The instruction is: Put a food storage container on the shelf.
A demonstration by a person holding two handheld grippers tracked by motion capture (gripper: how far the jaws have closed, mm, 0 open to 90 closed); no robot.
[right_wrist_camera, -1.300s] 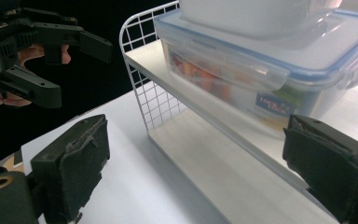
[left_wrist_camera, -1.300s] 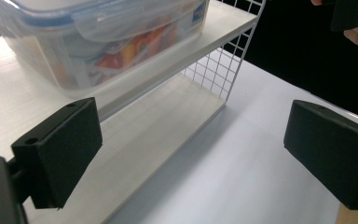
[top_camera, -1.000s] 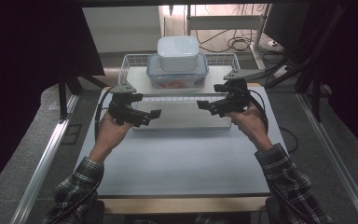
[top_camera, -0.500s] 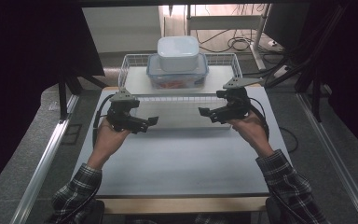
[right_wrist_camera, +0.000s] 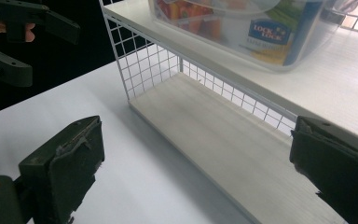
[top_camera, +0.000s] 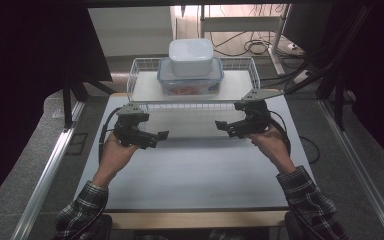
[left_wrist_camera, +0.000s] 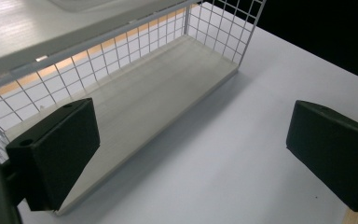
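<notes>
We see the white table (top_camera: 195, 175), then the wire shelf (top_camera: 192, 95) at its far edge carrying two stacked containers (top_camera: 191, 70); before it hover our left gripper (top_camera: 162, 135) and right gripper (top_camera: 220, 125), jaws spread, apparently empty.

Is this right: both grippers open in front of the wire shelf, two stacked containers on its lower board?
Not quite. The two stacked containers sit on the wire shelf's upper board, as the high view shows. Left gripper and right gripper are open in front of it.
</notes>
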